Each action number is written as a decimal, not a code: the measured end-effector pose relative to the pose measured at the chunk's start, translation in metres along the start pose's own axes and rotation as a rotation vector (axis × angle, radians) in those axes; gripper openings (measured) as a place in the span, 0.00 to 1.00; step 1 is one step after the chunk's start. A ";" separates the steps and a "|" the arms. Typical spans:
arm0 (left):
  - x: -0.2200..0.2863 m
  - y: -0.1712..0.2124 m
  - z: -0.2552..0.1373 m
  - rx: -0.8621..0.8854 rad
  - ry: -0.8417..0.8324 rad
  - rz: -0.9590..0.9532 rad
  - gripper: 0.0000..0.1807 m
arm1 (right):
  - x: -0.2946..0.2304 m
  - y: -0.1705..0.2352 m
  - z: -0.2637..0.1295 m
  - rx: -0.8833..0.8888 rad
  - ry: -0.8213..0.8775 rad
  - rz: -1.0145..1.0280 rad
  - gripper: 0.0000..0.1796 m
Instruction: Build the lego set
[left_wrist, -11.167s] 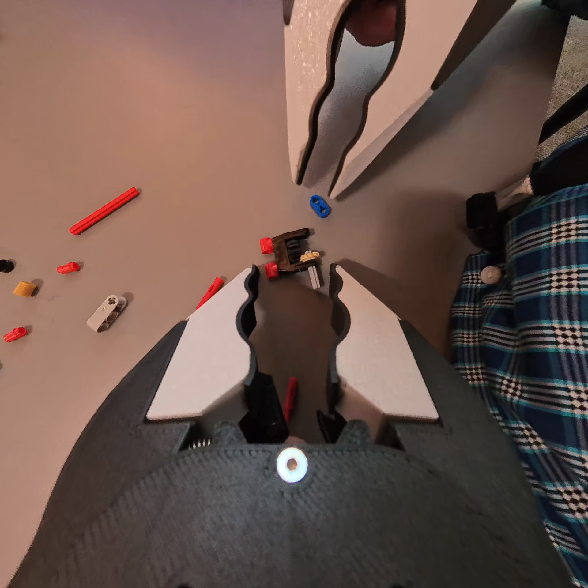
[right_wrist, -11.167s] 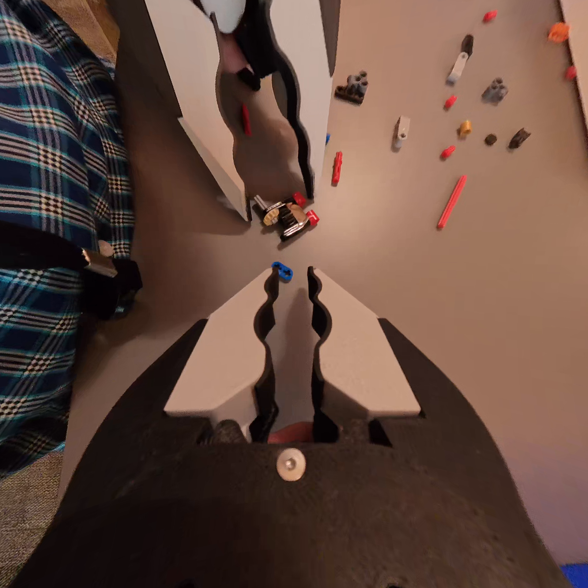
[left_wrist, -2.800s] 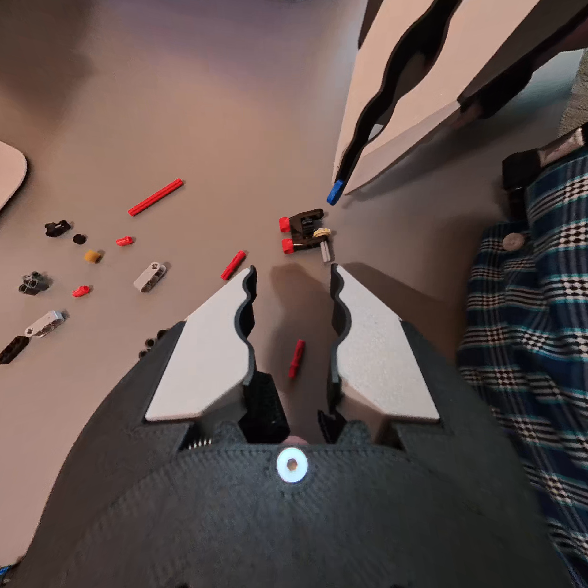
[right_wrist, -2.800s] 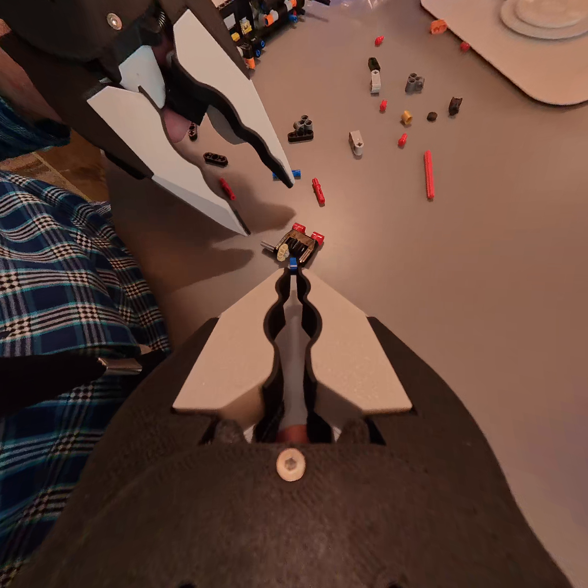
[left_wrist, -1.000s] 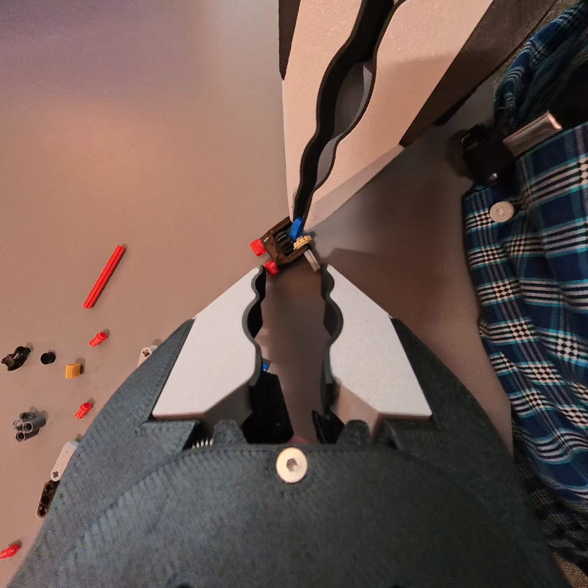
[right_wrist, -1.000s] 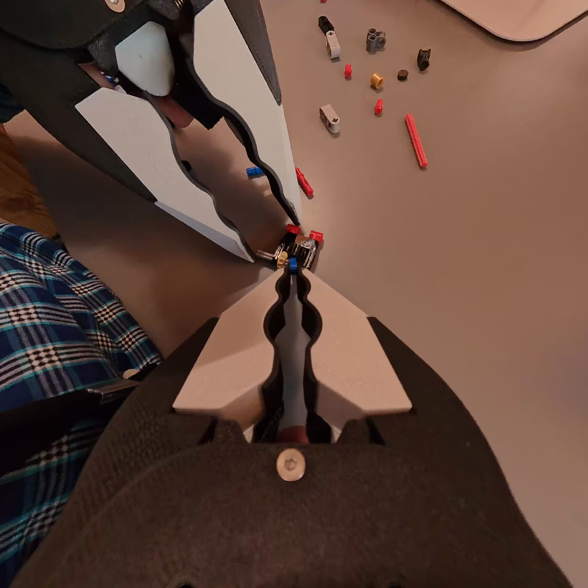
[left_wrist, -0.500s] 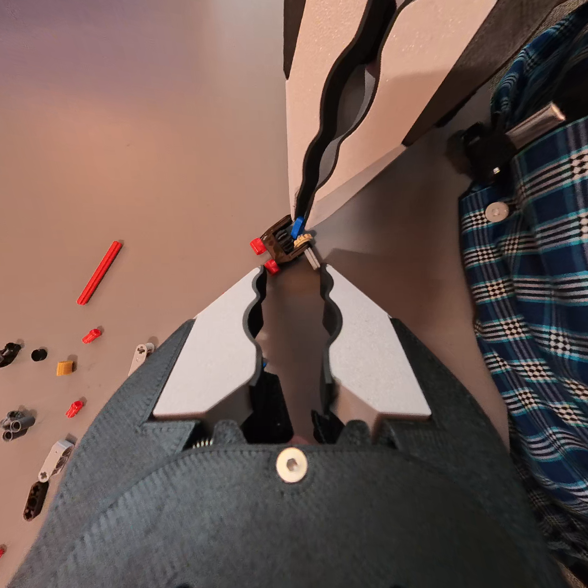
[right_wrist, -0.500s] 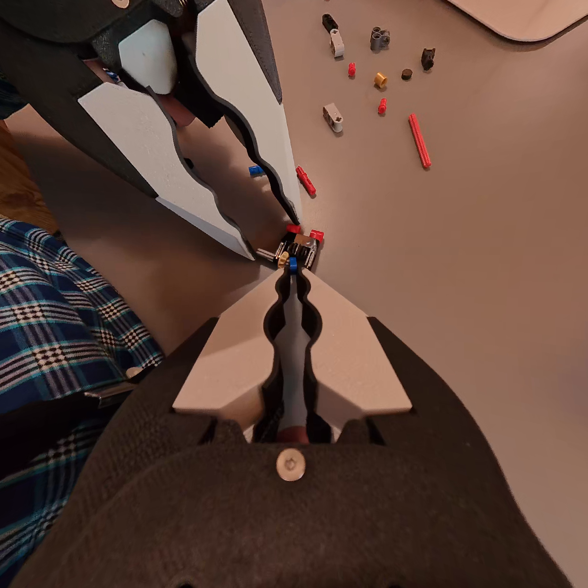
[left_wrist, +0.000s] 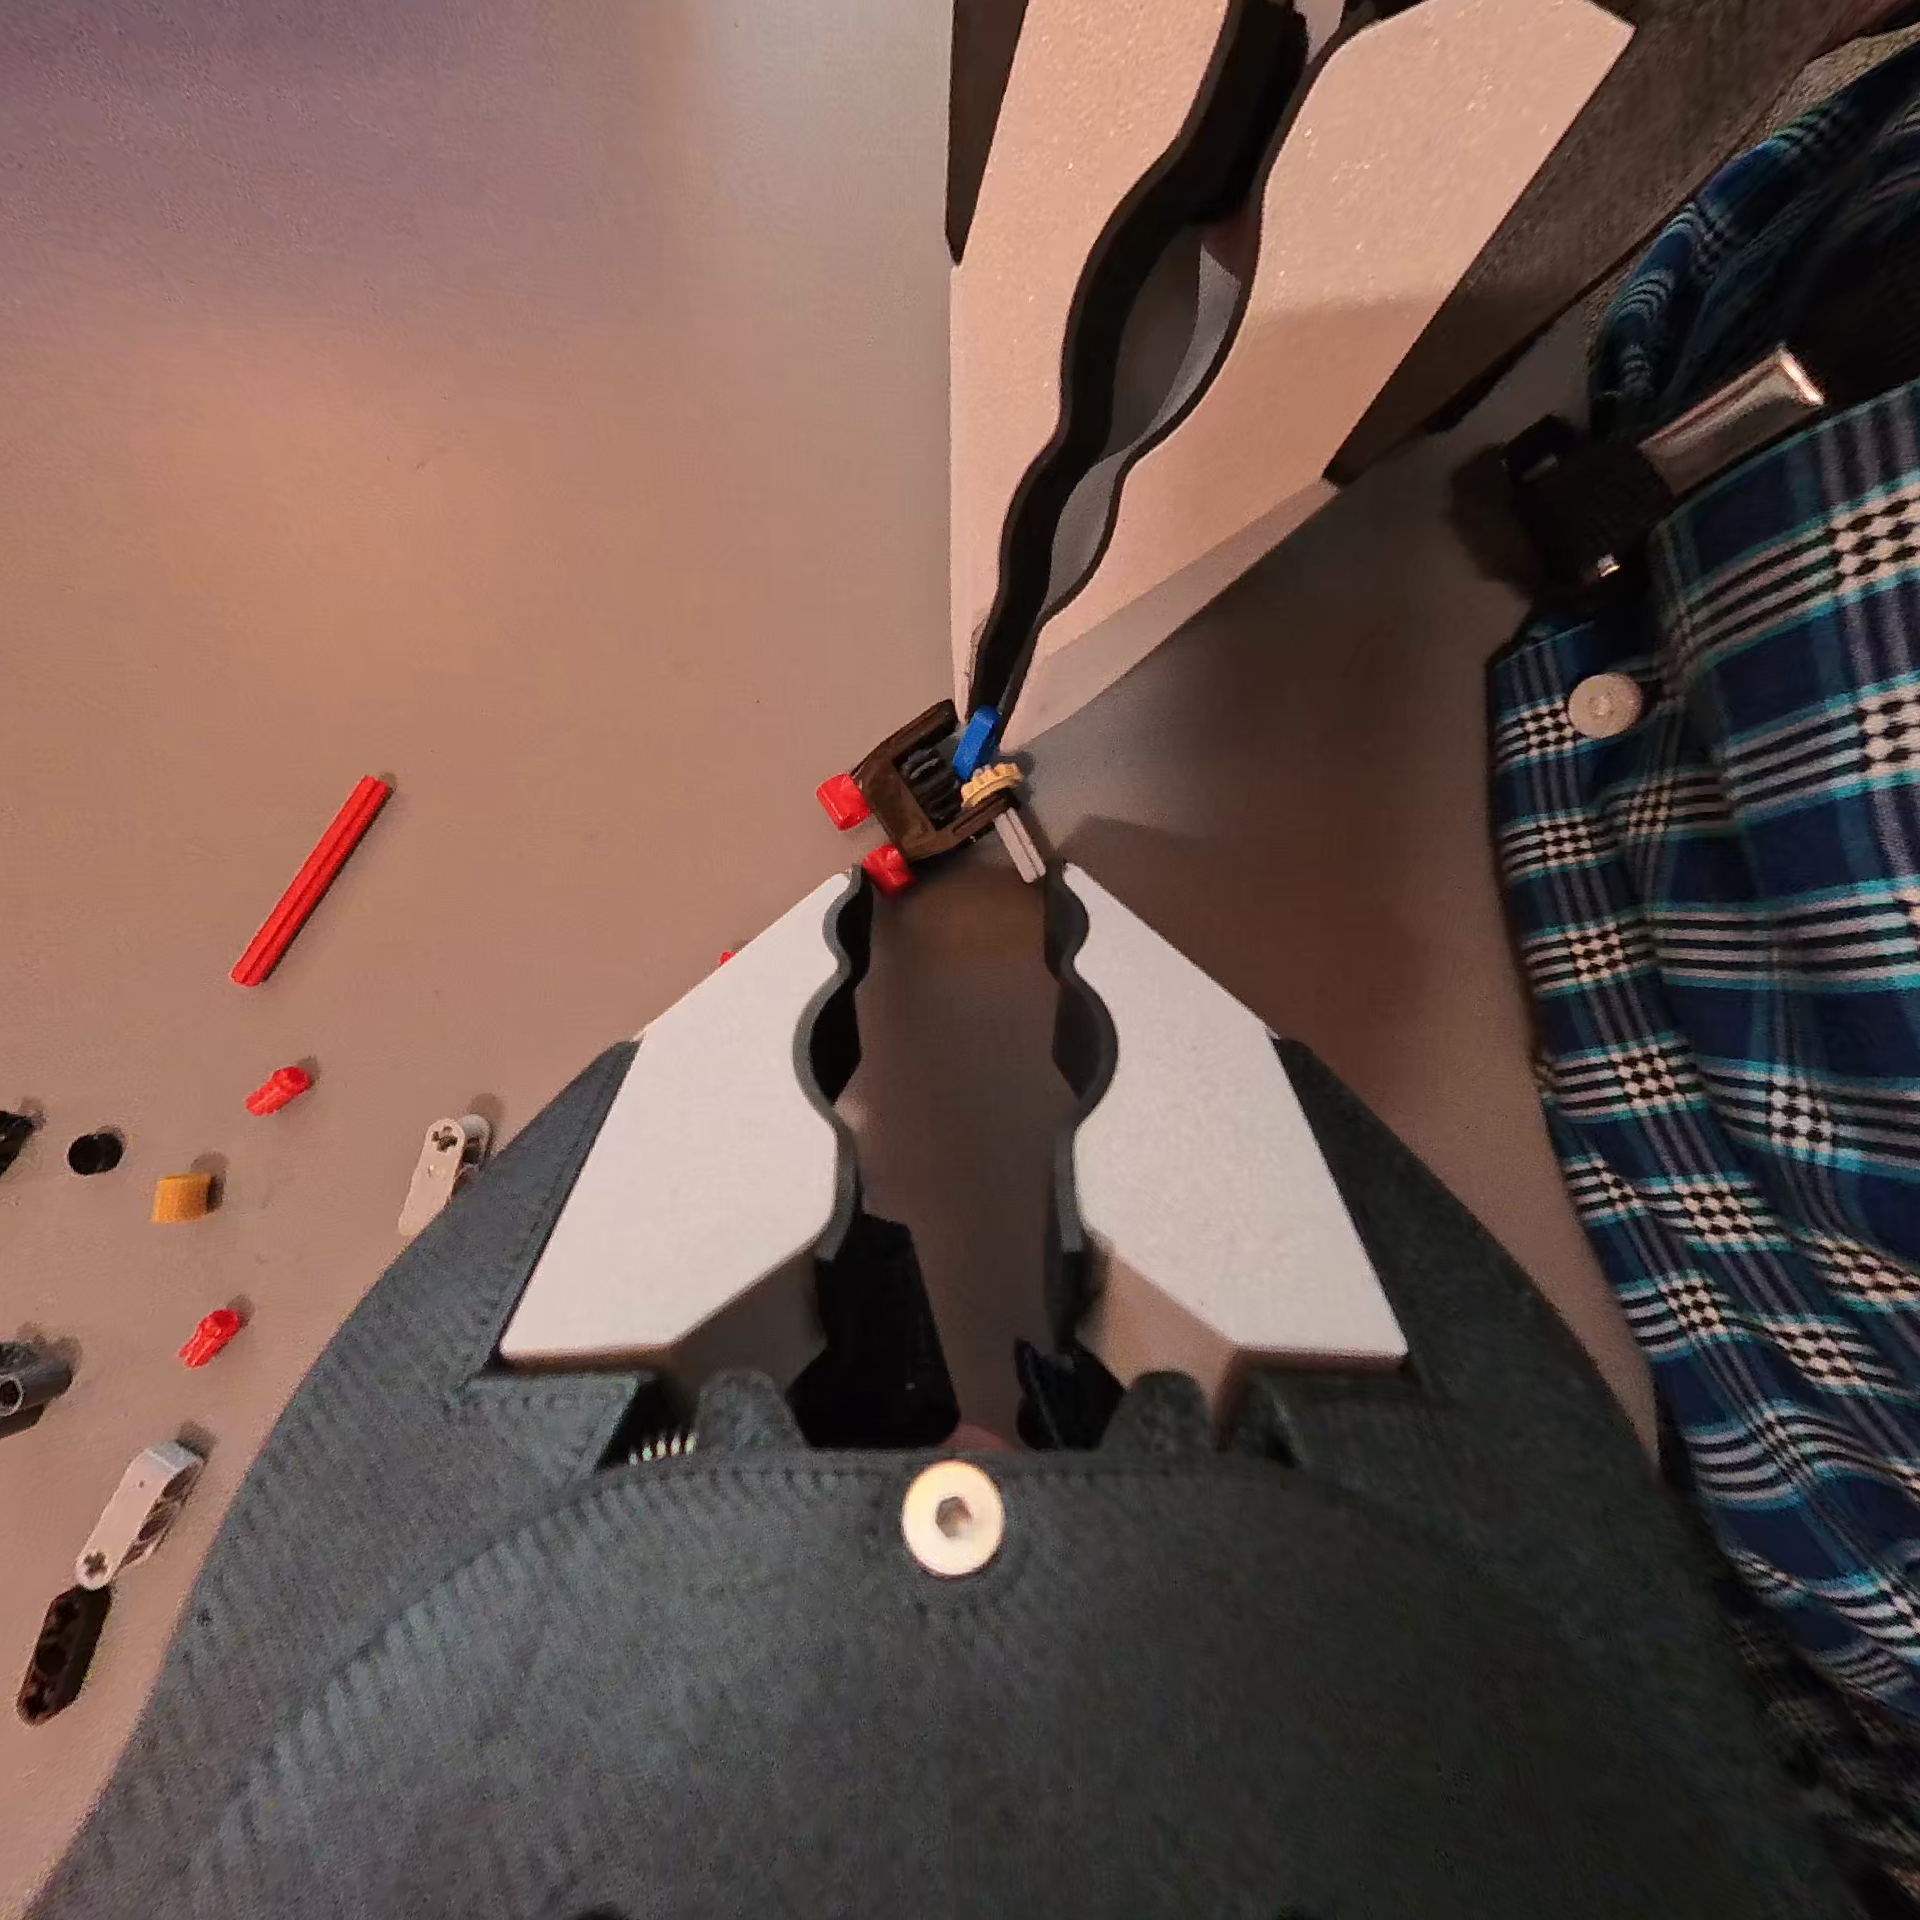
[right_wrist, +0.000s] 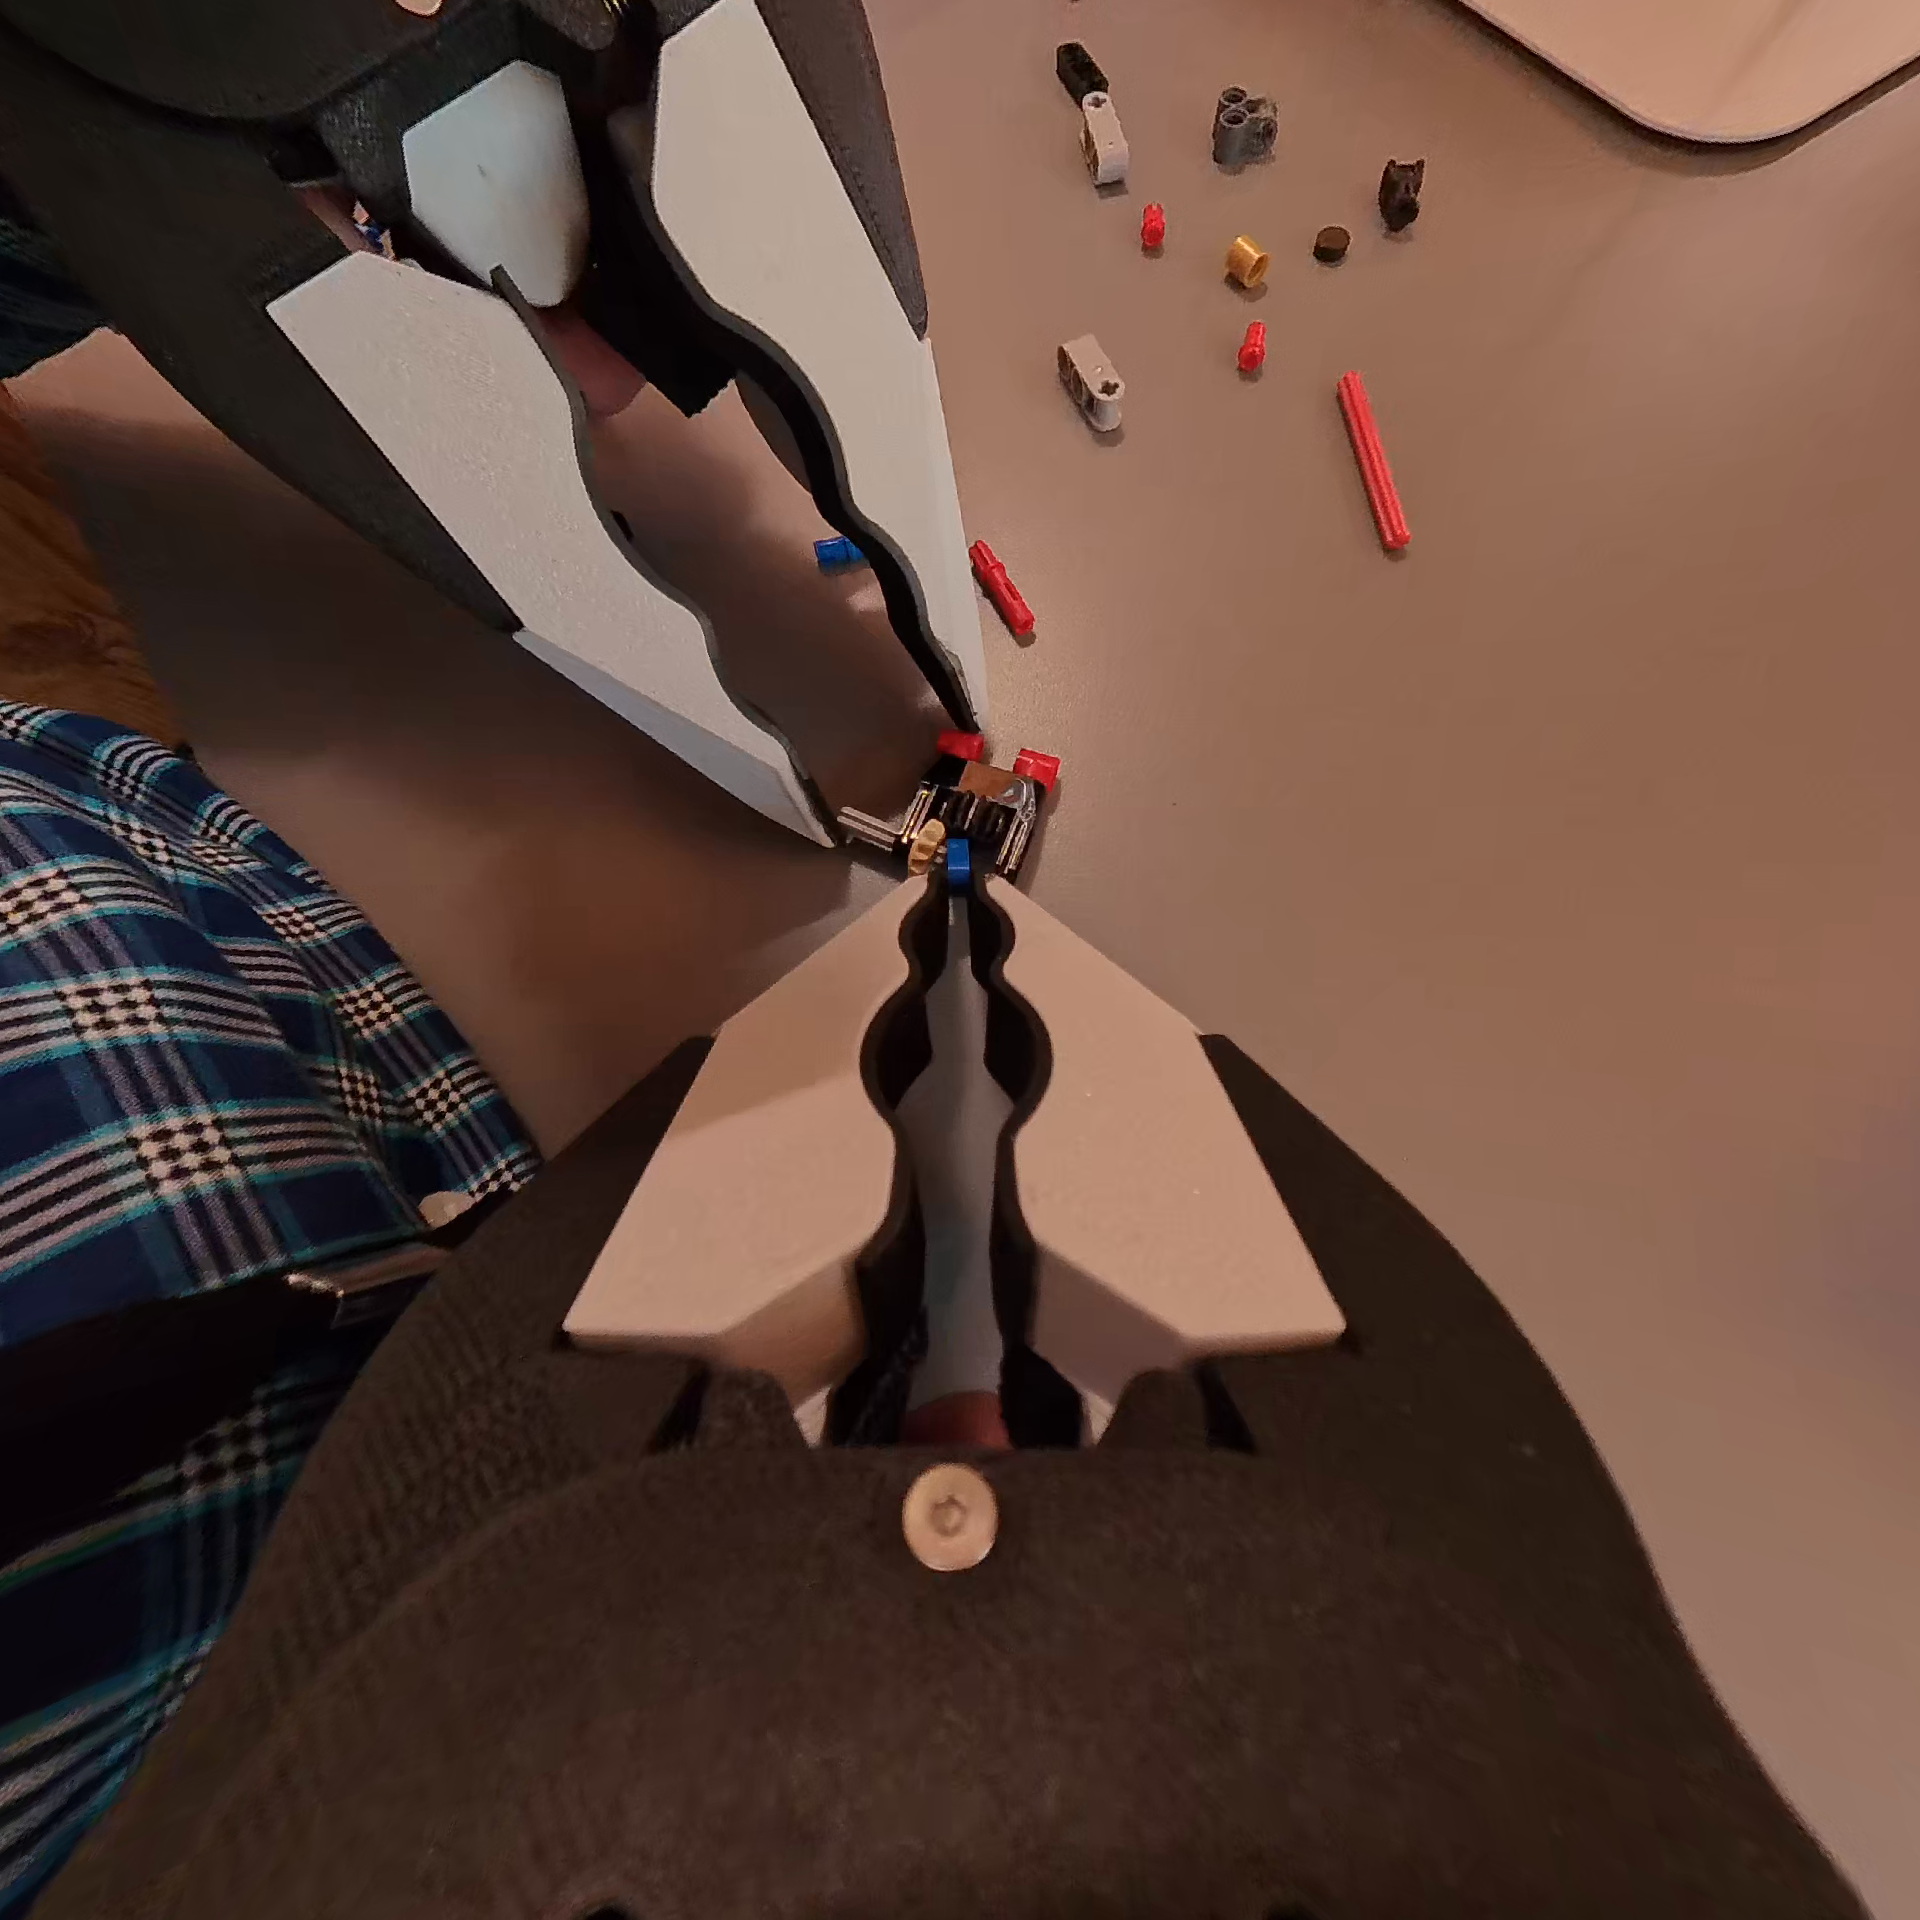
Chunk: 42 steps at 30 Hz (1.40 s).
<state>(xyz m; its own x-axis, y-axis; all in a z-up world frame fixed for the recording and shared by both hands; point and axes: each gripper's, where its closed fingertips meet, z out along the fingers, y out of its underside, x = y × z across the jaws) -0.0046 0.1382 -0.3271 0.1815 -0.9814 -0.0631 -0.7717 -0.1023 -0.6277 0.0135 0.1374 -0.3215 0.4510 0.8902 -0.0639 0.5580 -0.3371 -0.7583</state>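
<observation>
A small black assembly (left_wrist: 920, 795) with red pins, a tan gear and a grey axle lies on the table; it also shows in the right wrist view (right_wrist: 971, 810). My right gripper (right_wrist: 956, 883) is shut on a small blue piece (right_wrist: 957, 862) and holds it against the assembly by the tan gear. The left wrist view shows that blue piece (left_wrist: 977, 740) at the right gripper's tips (left_wrist: 987, 701). My left gripper (left_wrist: 951, 883) is open and empty, its tips just short of the assembly and straddling it, as the right wrist view (right_wrist: 899, 774) also shows.
Loose parts lie on the table: a long red axle (left_wrist: 312, 878), red pins (left_wrist: 278, 1089), a grey connector (left_wrist: 442, 1169), a tan bush (left_wrist: 182, 1197), a blue pin (right_wrist: 836, 552). A person's plaid shirt (left_wrist: 1745, 1039) is at the right. A pale mat's corner (right_wrist: 1683, 73) lies far off.
The right gripper took the blue piece off the table and brought it onto the assembly. The left gripper came in close to the assembly. In the last second almost nothing moved.
</observation>
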 end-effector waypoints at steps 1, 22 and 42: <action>0.000 0.000 0.000 0.001 -0.001 -0.001 0.17 | 0.000 0.000 0.000 0.000 0.000 -0.001 0.00; 0.003 -0.001 0.002 0.021 0.013 -0.037 0.17 | -0.001 0.000 -0.001 -0.001 0.008 -0.017 0.00; 0.004 -0.001 0.002 0.020 0.005 -0.085 0.16 | -0.007 0.003 0.000 -0.011 0.064 -0.113 0.01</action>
<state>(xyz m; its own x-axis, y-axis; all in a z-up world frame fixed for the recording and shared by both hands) -0.0018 0.1351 -0.3286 0.2433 -0.9699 -0.0051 -0.7413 -0.1826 -0.6459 0.0119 0.1302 -0.3240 0.4280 0.9016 0.0631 0.6151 -0.2394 -0.7512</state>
